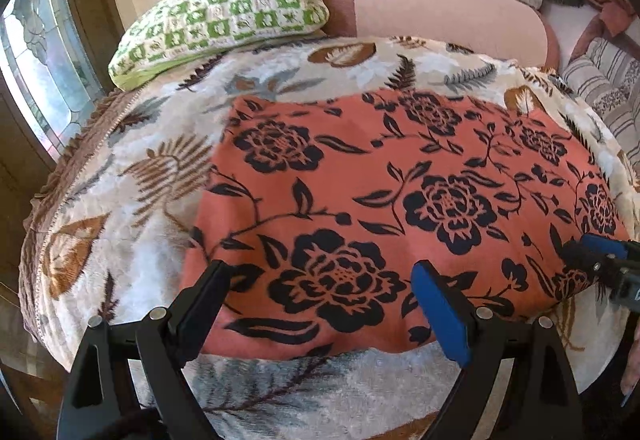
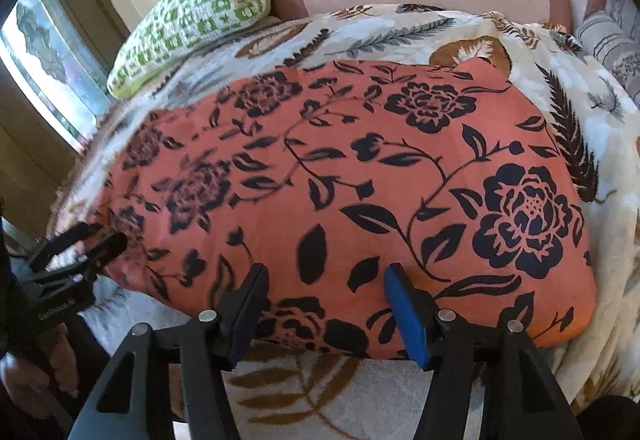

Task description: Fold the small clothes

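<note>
The orange floral cloth [image 1: 400, 180] lies spread flat on the leaf-print blanket [image 1: 132, 176] that covers the bed, its near edge running just in front of both grippers. It looks like a smooth rectangle already, possibly folded at least once, though how many layers it has cannot be told from here.

The left gripper [image 1: 320, 304] hangs over the cloth's near edge with its jaws spread wide and nothing between the pads. The right gripper [image 2: 324, 300] sits over the same edge farther along, jaws also apart and empty — less widely spread than the left, and not pinching the fabric.

From here the next move is probably to catch the near edge at two points and carry it toward the green checked cushion [image 1: 224, 16] at the cloth's far side. The risks lie in the grasp:

- The blanket is plush, so a gripper that dips too deep could pinch blanket pile along with the cloth and drag both.
- If the cloth is layered, catching only the top layer would peel it open.
- The two grippers stand at different spreads; if one closes first or they lift unevenly, the edge will skew and the fold will land crooked.
- Thin fabric may slip out mid-carry — leaving one corner behind.
</note>
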Demonstrator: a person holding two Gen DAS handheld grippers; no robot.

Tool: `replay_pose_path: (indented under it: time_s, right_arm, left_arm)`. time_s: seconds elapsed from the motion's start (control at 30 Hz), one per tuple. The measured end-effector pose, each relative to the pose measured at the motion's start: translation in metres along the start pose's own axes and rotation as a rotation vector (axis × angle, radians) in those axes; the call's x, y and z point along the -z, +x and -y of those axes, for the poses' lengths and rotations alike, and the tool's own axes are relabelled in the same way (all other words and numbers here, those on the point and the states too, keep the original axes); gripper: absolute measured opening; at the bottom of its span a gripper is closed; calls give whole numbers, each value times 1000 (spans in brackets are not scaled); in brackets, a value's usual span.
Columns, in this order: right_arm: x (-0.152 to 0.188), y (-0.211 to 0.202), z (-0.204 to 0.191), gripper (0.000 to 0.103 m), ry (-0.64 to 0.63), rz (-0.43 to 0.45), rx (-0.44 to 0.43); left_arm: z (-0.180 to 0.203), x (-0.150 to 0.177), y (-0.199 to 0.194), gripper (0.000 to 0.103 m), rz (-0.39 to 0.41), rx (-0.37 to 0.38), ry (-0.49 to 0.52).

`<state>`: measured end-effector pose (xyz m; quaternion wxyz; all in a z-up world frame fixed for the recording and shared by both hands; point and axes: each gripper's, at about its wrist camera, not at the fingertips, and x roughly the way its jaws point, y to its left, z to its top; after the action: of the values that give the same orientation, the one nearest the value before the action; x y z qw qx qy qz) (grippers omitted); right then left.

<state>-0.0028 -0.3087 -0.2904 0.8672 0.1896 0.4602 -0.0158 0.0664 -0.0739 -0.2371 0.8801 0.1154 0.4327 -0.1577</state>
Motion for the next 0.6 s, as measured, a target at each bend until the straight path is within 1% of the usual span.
replay_pose_path:
  time_s: [0.07,0.2,0.37,0.47,0.53,0.57,0.6]
  right_arm:
    - [-4,-7,-1,64,7,23,-7]
    - [-17,-25,-2,64,2,85,17]
    - [-22,-37,15,64,43,119,71]
    - [-17,-32,37,64,109,102,90]
    - [-11,-20,53,64,167,53,100]
    - [-7,-9,63,64,200,6,107]
    - [-3,-1,69,64,218,-17,95]
  left_arm:
    - [-3,-3,-5,92,14,-9,-1]
    - [-9,-6,-10,92,27,-18,-10]
    - [-16,-6,-5,92,17,-45,-18]
    - [-21,-2,7,92,-10,-61,-31]
    - [-21,1,17,92,-32,-71,-30]
    - [-21,4,26,92,-53,-86,-14]
    - [-20,6,33,92,-74,-97,-1]
